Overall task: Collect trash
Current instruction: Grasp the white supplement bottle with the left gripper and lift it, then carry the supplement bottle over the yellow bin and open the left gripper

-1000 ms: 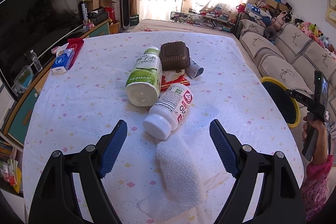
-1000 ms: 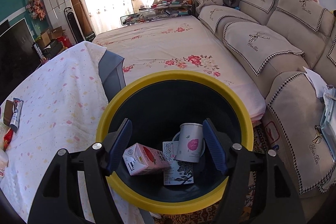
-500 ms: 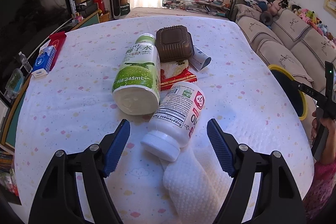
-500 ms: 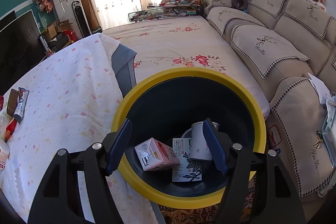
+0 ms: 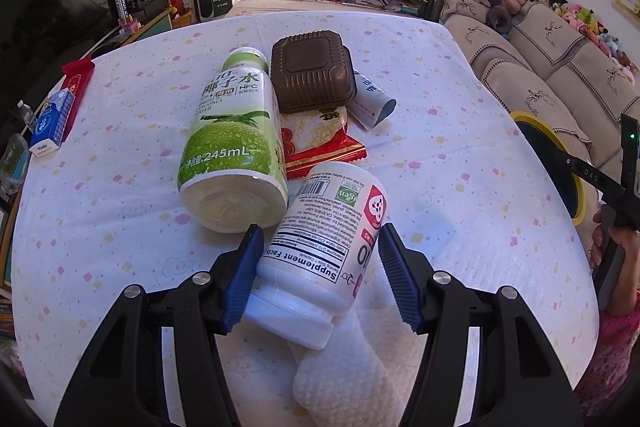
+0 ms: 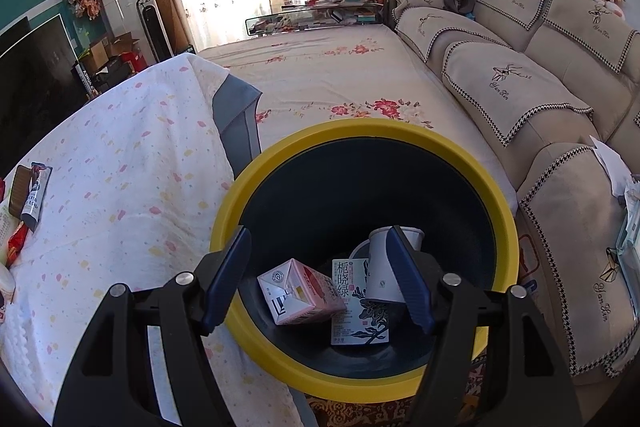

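Observation:
A white supplement bottle (image 5: 328, 247) lies on its side on the table, cap toward me, partly on a white paper towel (image 5: 360, 367). My left gripper (image 5: 320, 235) straddles it and its jaws are closing; a gap still shows at the right pad. Behind it lie a green coconut-water bottle (image 5: 236, 143), a red snack wrapper (image 5: 324, 151), a brown clamshell box (image 5: 312, 71) and a small grey tube (image 5: 372, 99). My right gripper (image 6: 319, 233) hangs open and empty over the yellow-rimmed bin (image 6: 360, 127), which holds a pink carton (image 6: 300, 291), a tea box (image 6: 356, 303) and a paper cup (image 6: 384, 267).
The bin (image 5: 524, 117) stands off the table's right edge, beside a beige sofa (image 6: 520, 87). A blue tissue pack (image 5: 50, 123) and a red packet (image 5: 78, 79) lie at the table's left edge. A hand (image 5: 612, 239) holds the right gripper. A floral bed (image 6: 340, 79) lies beyond.
My left gripper has come forward and down onto the supplement bottle, and its jaws have narrowed around it. The right gripper has stayed over the bin, still open.

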Available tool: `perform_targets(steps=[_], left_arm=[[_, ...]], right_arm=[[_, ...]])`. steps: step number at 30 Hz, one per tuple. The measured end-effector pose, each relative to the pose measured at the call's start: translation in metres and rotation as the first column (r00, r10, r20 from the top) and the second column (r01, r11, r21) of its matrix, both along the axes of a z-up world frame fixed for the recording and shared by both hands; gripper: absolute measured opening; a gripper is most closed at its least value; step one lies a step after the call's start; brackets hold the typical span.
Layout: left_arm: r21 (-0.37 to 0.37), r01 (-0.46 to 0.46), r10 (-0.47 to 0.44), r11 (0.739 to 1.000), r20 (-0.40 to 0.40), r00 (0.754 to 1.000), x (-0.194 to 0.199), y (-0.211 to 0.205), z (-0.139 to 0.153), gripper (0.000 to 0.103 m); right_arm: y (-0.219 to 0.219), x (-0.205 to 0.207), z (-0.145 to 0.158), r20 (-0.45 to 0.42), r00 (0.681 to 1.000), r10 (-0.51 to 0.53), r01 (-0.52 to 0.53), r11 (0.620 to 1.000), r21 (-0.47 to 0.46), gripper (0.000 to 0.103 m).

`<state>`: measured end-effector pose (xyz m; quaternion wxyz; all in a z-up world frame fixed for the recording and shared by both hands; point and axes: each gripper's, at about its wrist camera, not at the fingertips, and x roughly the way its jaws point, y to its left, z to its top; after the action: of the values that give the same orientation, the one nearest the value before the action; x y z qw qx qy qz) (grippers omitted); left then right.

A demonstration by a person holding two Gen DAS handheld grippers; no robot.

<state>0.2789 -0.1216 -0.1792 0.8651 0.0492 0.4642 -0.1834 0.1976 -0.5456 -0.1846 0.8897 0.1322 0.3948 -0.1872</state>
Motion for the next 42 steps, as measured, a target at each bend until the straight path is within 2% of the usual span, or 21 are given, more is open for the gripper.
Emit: perform_targets(steps=[6, 14, 24, 32, 42], left_arm=[[-0.012, -0.009, 0.009, 1.000, 0.009, 1.000, -0.011, 0.004, 0.009, 0.055], [-0.043, 0.009, -0.005, 0.999, 0.091, 0.996, -0.033, 0.004, 0.048, 0.051], [-0.079, 0.082, -0.069, 0.994, 0.155, 0.986, -0.042, -0.028, 0.081, 0.050], [-0.093, 0.190, -0.174, 0.977, 0.157, 0.972, -0.044, -0.091, 0.093, 0.050], [-0.128, 0.335, -0.322, 0.933, 0.113, 0.940, -0.044, -0.210, 0.087, 0.050]], right_arm=[[0.000, -0.004, 0.001, 0.009, 1.000, 0.002, -0.002, 1.000, 0.005, 0.066], [-0.002, -0.014, 0.010, 0.040, 0.999, -0.004, 0.004, 1.000, 0.010, 0.066], [-0.010, -0.033, 0.019, 0.075, 0.997, -0.023, 0.022, 1.000, 0.010, 0.066], [-0.034, -0.060, 0.029, 0.107, 0.992, -0.067, 0.069, 0.998, -0.009, 0.066], [-0.077, -0.088, 0.020, 0.110, 0.984, -0.141, 0.141, 0.990, 0.009, 0.066]])
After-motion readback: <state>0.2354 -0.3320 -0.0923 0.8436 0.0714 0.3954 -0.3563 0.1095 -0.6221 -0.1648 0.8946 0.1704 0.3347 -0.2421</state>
